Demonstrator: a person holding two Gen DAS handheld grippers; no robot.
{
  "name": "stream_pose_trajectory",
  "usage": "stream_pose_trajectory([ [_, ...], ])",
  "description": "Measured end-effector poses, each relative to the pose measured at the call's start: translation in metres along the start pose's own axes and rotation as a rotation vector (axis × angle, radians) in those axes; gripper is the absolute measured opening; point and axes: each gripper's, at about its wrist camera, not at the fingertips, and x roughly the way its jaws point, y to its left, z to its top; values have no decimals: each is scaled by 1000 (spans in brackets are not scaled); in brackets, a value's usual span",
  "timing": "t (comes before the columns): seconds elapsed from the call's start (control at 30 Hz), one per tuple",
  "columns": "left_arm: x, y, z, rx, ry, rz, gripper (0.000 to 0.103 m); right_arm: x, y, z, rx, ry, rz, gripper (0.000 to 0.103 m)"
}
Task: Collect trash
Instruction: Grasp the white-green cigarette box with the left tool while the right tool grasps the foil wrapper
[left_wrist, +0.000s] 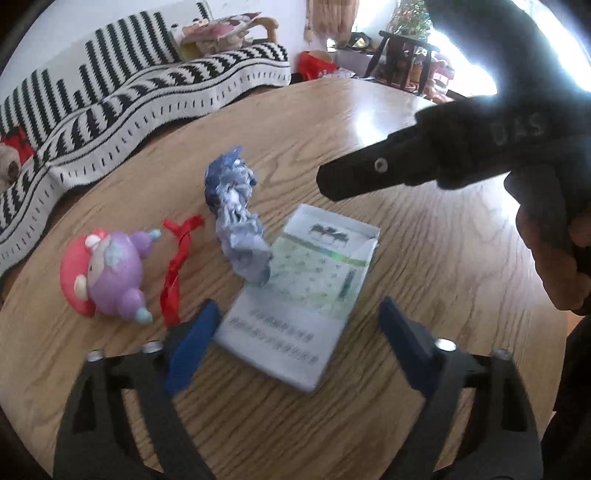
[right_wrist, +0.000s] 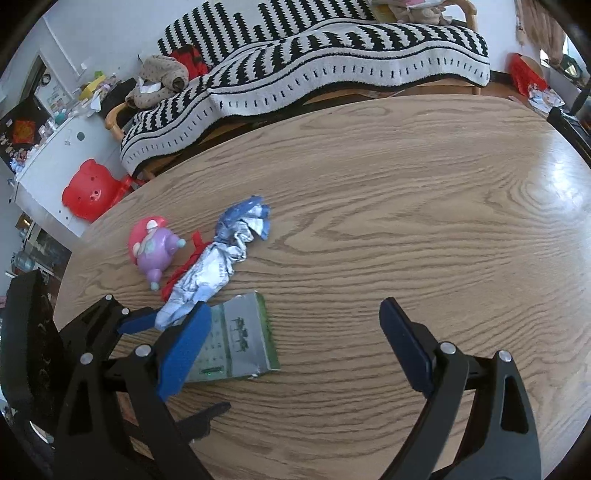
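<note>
Your left hand-held gripper (left_wrist: 295, 339) hangs wide and empty over the flattened carton (left_wrist: 299, 295) on the desk (left_wrist: 424, 258), where its near finger could snag the crumpled wrapper (left_wrist: 236, 218) or red ribbon (left_wrist: 177, 266) instead.

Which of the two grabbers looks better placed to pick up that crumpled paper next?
Probably the left gripper. Its open fingers point toward the crumpled paper, with the flat packet between them. The right gripper is open over bare table, farther from it.
</note>
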Motion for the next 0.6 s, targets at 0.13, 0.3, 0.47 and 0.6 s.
stream_pose_trajectory([
  [0.13, -5, -6, -1, -1, 14, 14, 67, -3, 1, -2, -7, 1, -4, 89],
  [0.3, -22, -5, -17, -32, 28, 57, 66, 2, 15, -2, -27, 19, 11, 89],
  [0.47, -41, 0, -43, -59, 55, 86, 66, 19, 43, 0, -61, 45, 30, 89],
  [0.6, -53, 9, -57, -93, 61, 107, 66, 38, 60, 8, -32, 41, 39, 89],
])
